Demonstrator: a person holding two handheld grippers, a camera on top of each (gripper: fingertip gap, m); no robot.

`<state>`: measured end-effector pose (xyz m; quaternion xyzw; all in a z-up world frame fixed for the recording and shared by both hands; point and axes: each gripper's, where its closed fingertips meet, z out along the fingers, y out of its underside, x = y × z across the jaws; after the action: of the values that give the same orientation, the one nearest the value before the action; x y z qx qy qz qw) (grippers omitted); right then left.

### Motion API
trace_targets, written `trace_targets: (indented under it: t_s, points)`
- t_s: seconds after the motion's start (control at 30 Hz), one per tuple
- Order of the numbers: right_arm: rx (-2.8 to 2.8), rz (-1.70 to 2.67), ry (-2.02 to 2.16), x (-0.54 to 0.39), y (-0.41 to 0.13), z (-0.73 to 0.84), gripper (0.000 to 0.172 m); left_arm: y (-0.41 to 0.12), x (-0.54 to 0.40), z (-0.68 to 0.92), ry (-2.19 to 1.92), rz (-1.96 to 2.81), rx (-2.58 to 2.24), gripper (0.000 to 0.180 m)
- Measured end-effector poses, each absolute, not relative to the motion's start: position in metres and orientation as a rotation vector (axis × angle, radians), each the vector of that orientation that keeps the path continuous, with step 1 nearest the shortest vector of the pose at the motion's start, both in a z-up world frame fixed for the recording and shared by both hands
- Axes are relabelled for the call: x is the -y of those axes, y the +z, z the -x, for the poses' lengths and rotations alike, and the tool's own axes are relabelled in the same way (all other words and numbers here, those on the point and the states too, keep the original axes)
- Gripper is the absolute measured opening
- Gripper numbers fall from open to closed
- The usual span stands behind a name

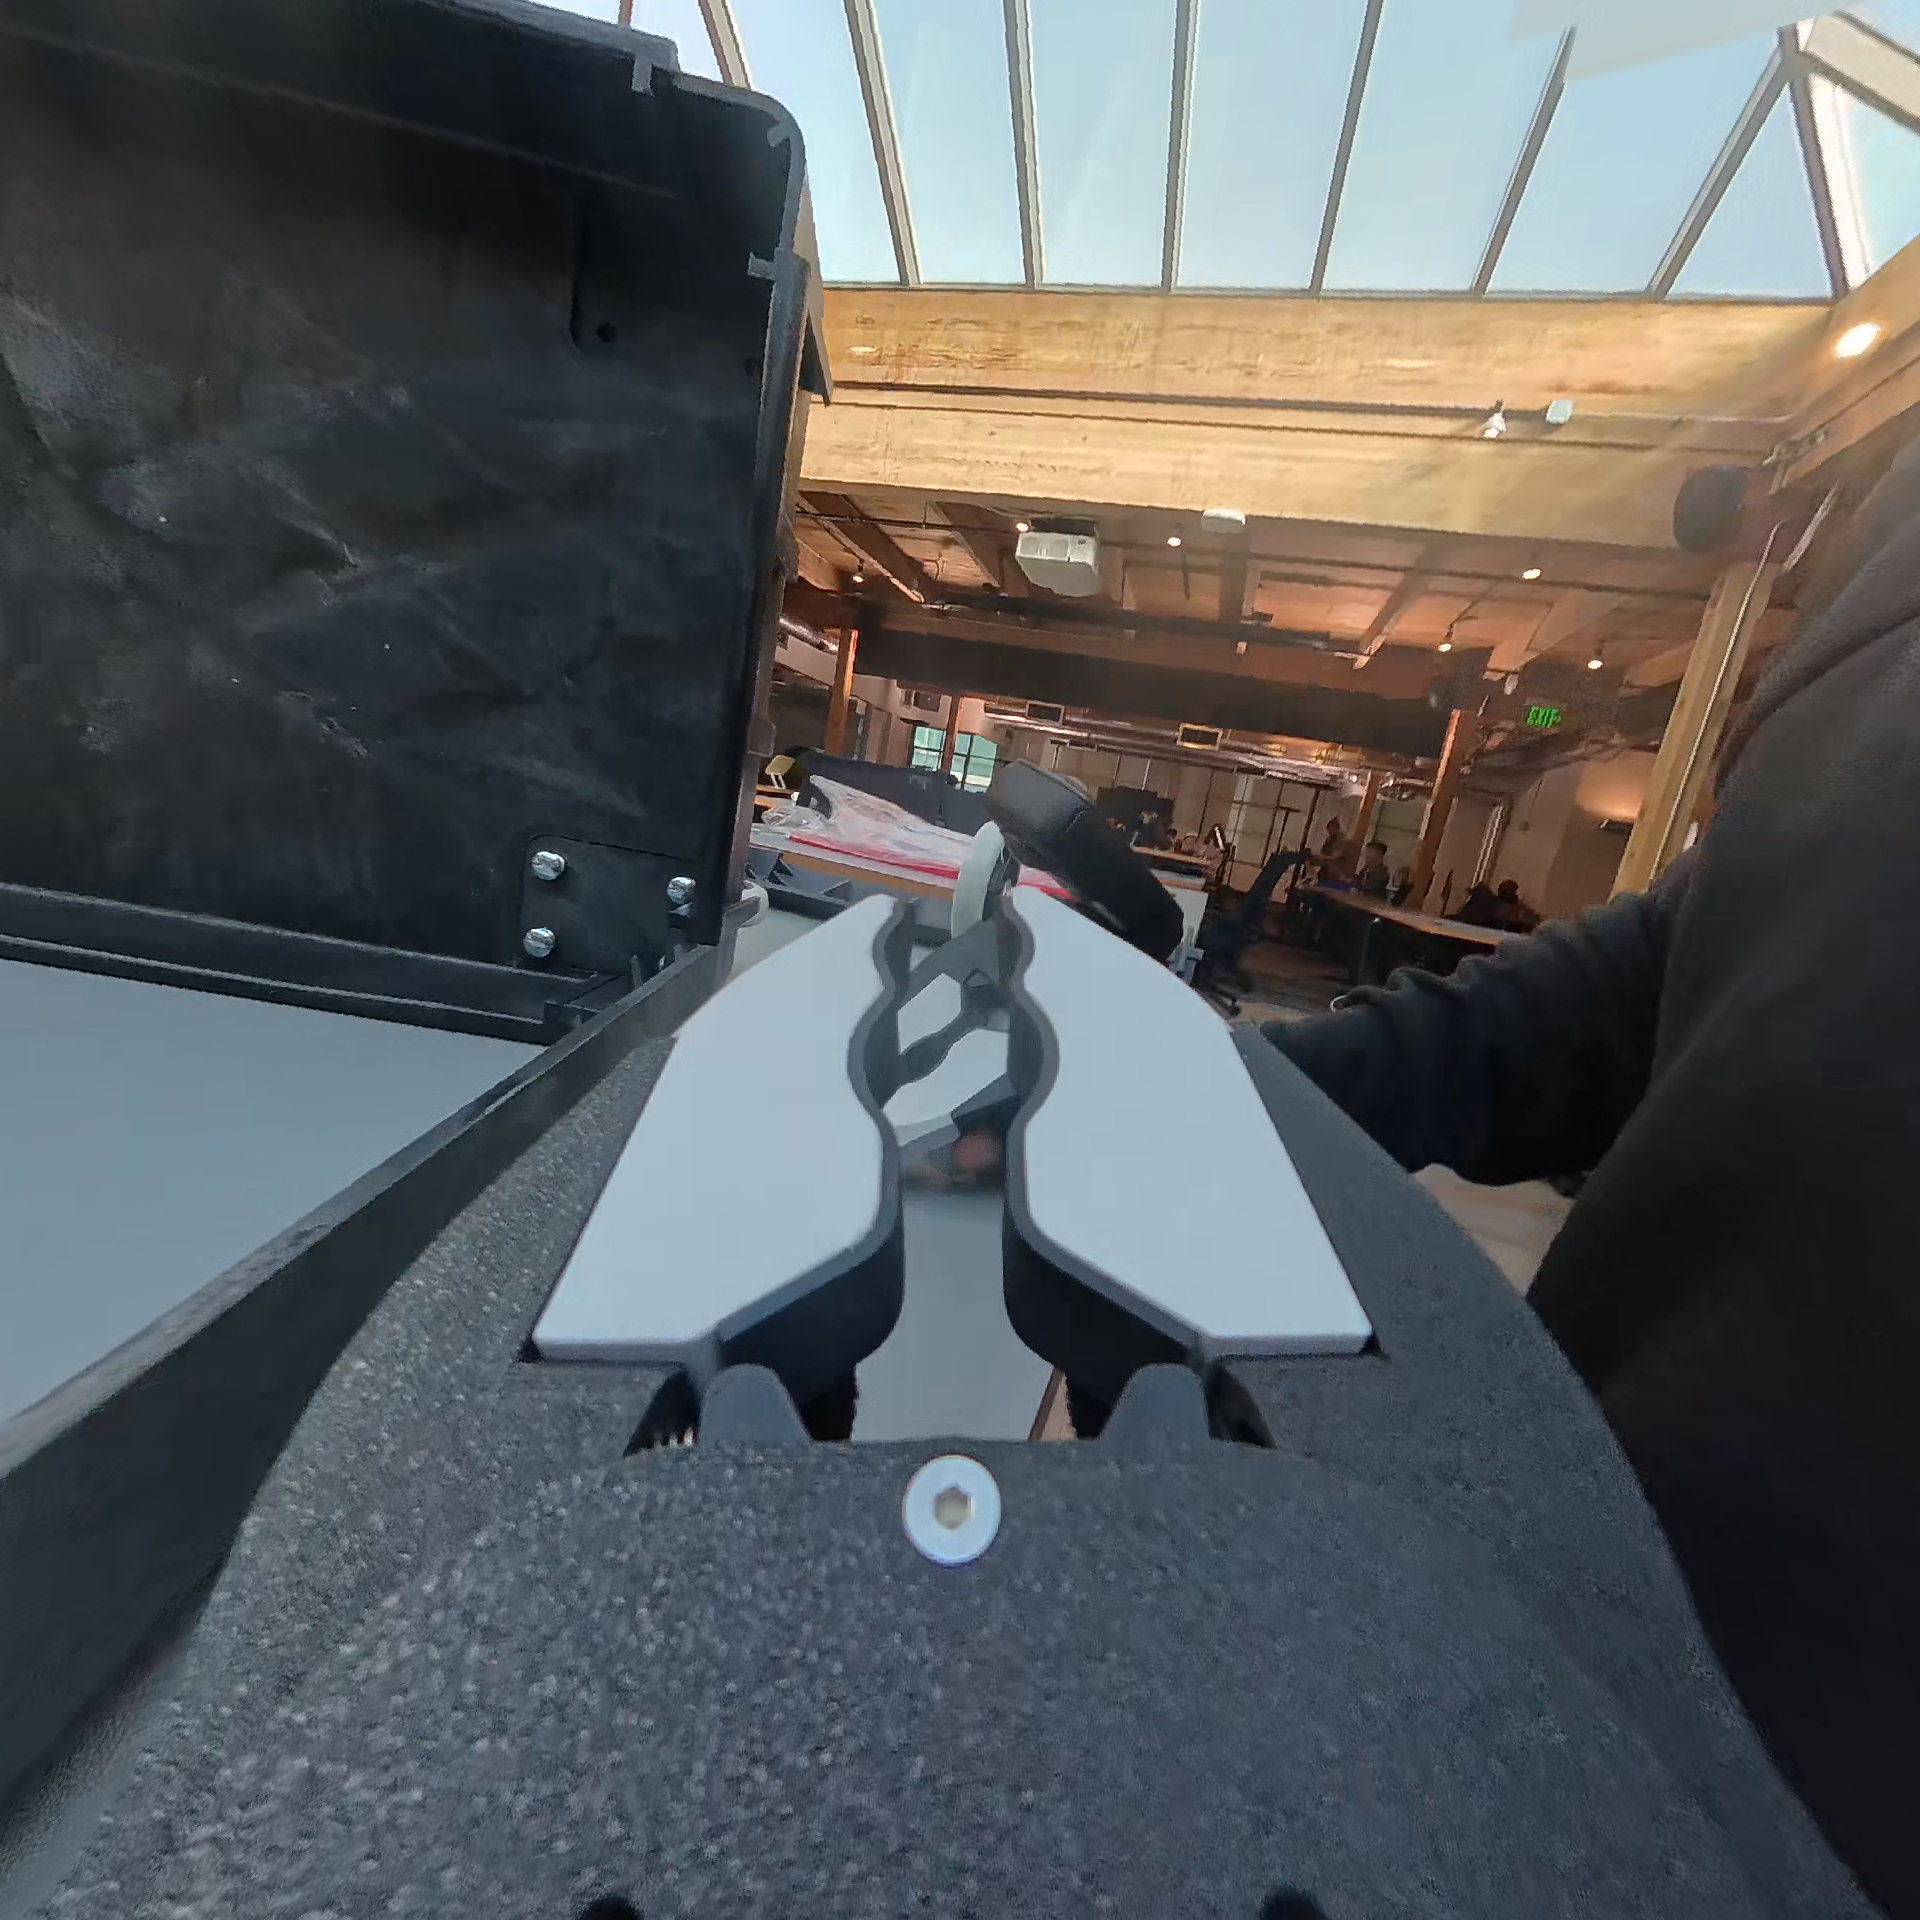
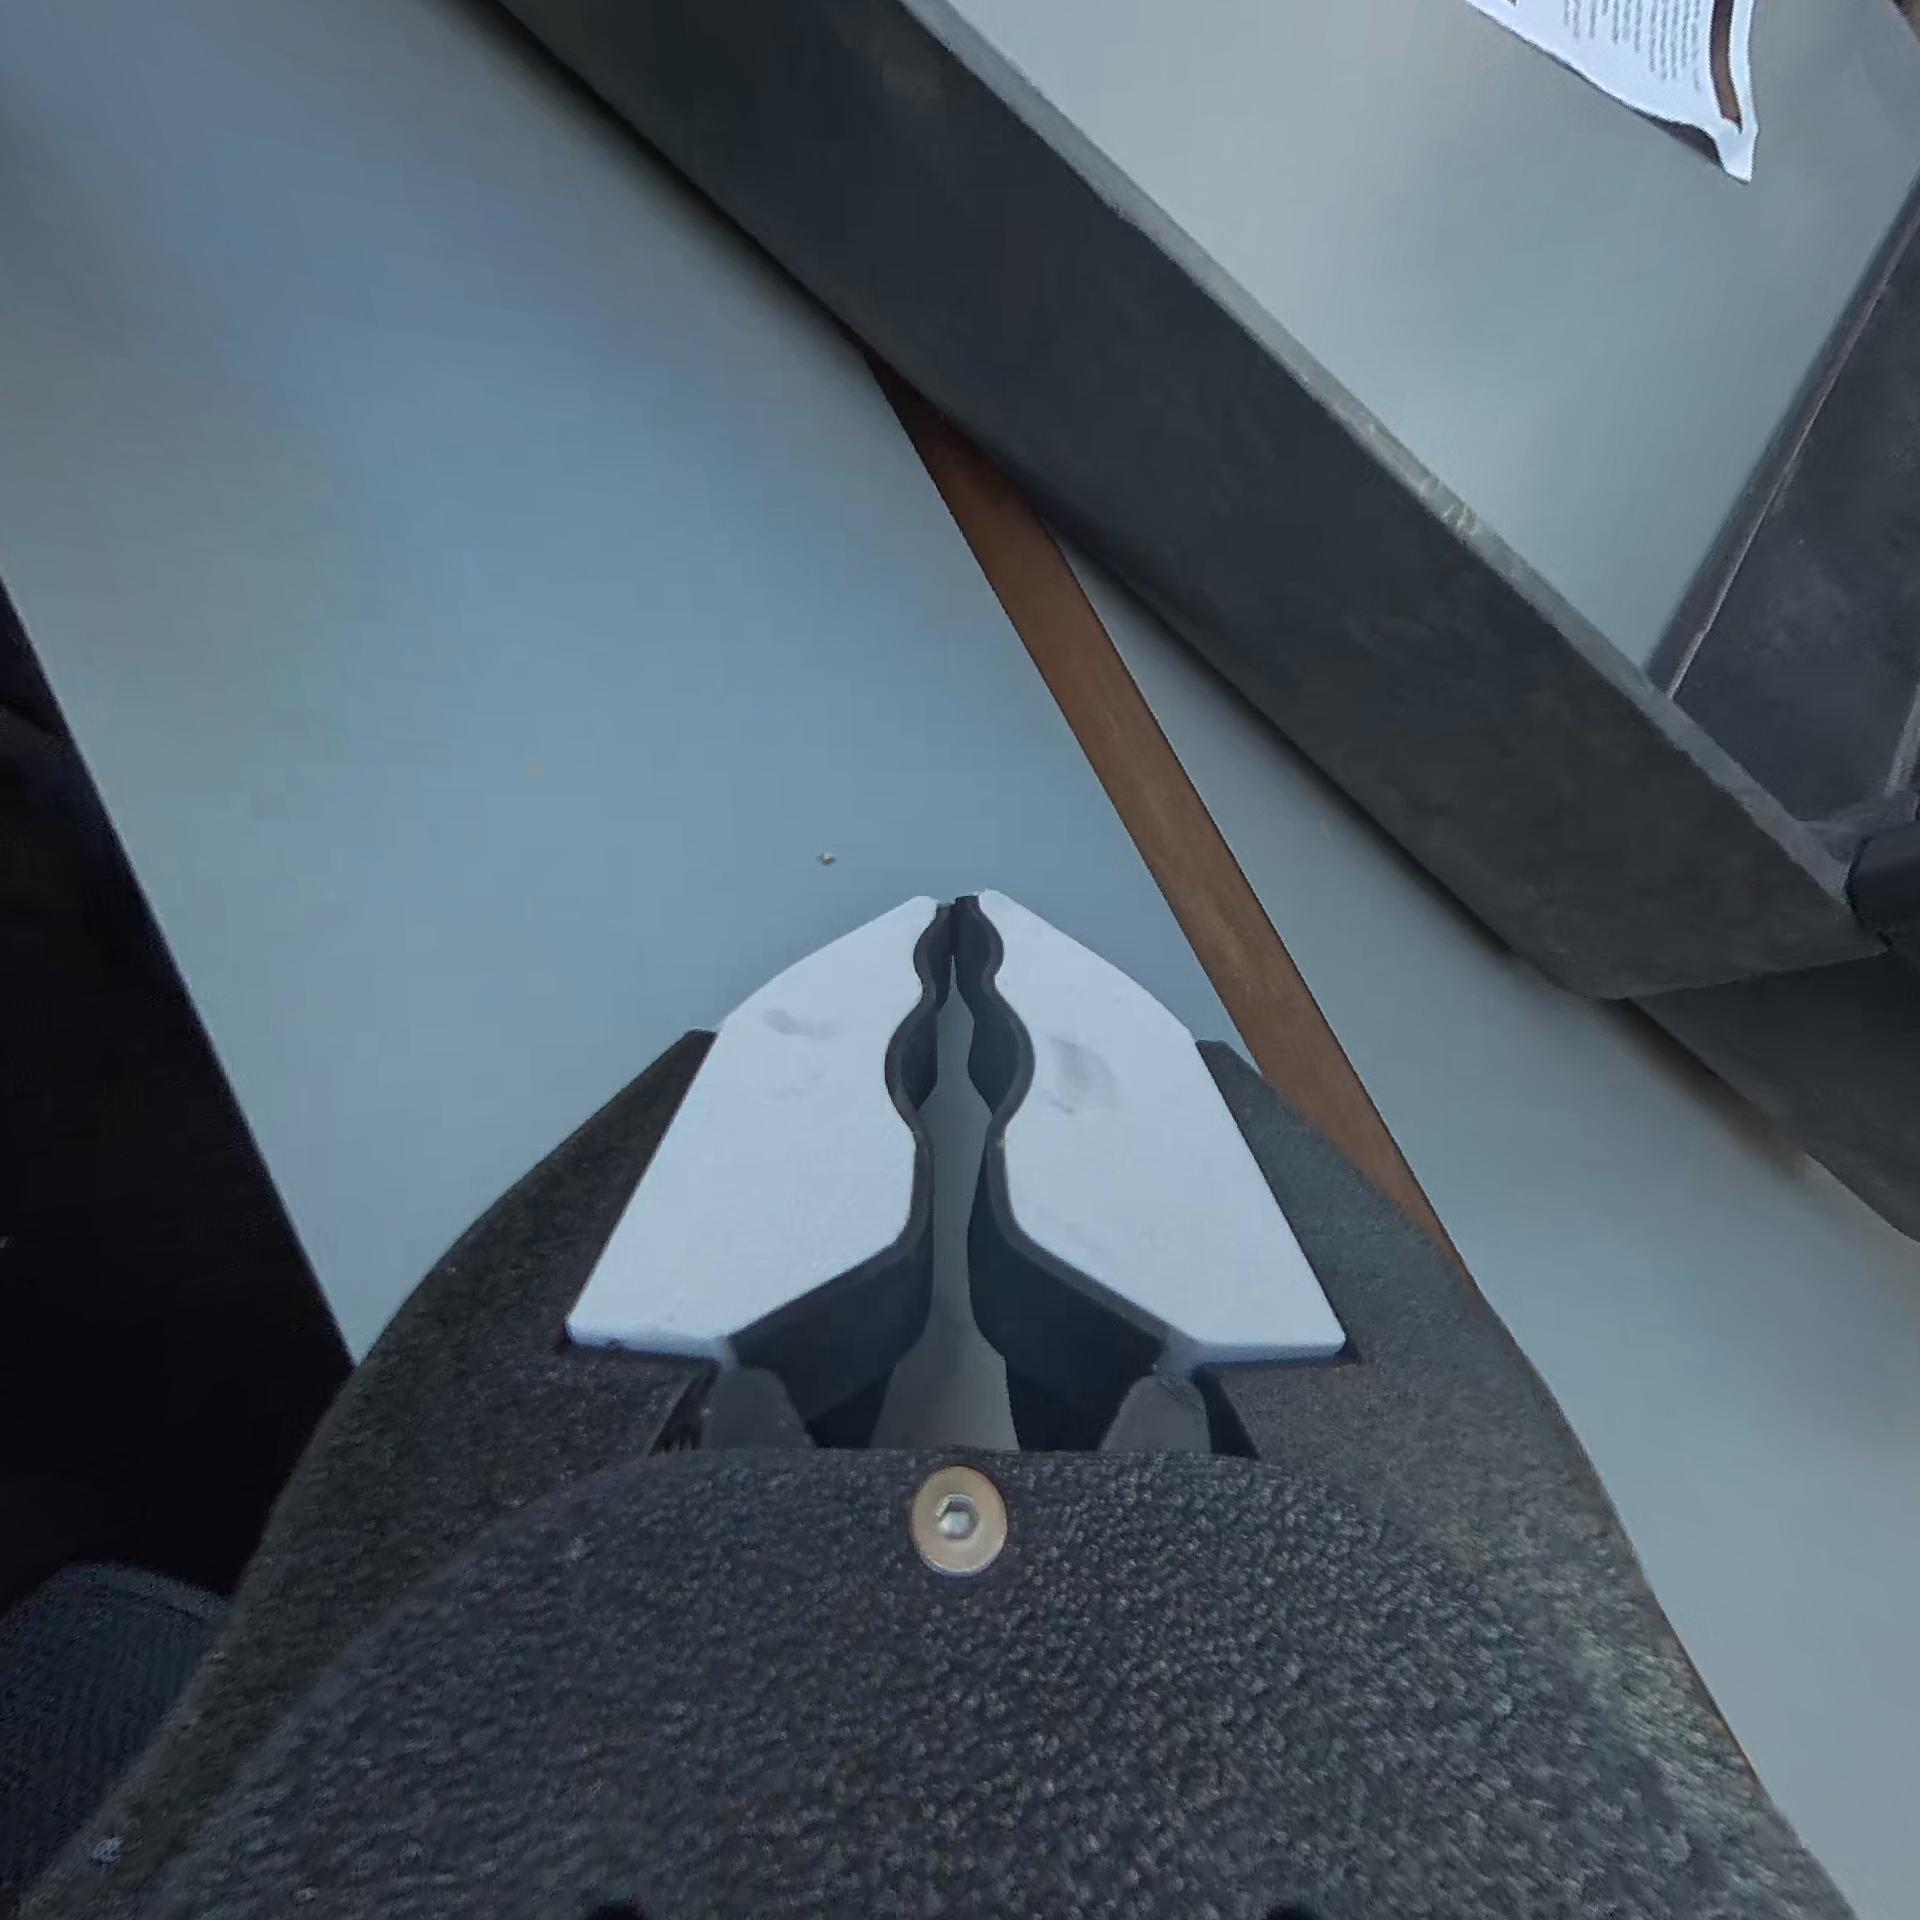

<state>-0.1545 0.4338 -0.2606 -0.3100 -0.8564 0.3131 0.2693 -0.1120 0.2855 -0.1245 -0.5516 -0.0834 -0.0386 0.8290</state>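
Held item: a black, thin-limbed tool or clip (image 1: 961, 997), its exact kind not readable, sat clamped between the pads of the left hand-held gripper (image 1: 951, 914); a white disc (image 1: 982, 868) and a dark padded part (image 1: 1081, 842) showed just past the fingertips, and whether they belonged to the tool could not be told.
Left hand-held gripper: fingers (image 1: 769, 1122) narrowly apart, closed on the black tool, raised above the surface and pointing into the room.
Right hand-held gripper (image 2: 956, 906): fingertips together, nothing between them, aimed down at the grey surface (image 2: 468, 623).
Case: black open case, lid (image 1: 364, 468) standing upright on the left, foam-lined, with a screwed hinge plate (image 1: 608, 894); its dark rim (image 2: 1299, 468) ran just beyond the right fingertips.
Inside case: pale floor with a printed paper sheet (image 2: 1652, 62) in the far corner.
Surface detail: a brown strip (image 2: 1164, 790) crossed the surface between the right hand-held gripper and the case; a small speck (image 2: 826, 857) lay near the fingertips.
Person: dark sleeve (image 1: 1558, 1039) at right.
Risk, judged: the tool was gripped on thin curved limbs, so it could twist or slip out if the pads eased or it struck the upright lid.
Risk, judged: the lid could drop if knocked.
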Motion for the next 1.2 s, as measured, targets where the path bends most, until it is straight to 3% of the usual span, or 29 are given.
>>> trace_targets:
  t_s: [0.33, 0.67, 0.93, 1.2]
  points:
    - [2.282, 0.576, 0.976, -0.346, -0.211, 0.191, 0.0, -0.076, -0.139, 0.163, 0.195, 1.227, 0.13, 0.018]
    - [2.287, 0.453, 1.08, -0.302, -0.155, 0.252, 0.0, -0.024, -0.029, 0.316, 0.496, 1.273, 0.25, 0.017]
    - [2.382, 0.493, 0.963, -0.272, -0.151, 0.35, 0.002, -0.085, 0.001, 0.523, 0.777, 1.306, 0.63, 0.016]
    - [2.512, 0.524, 0.979, -0.226, -0.19, 0.461, 0.014, -0.139, 0.023, 0.556, 0.857, 1.214, 0.817, 0.015]
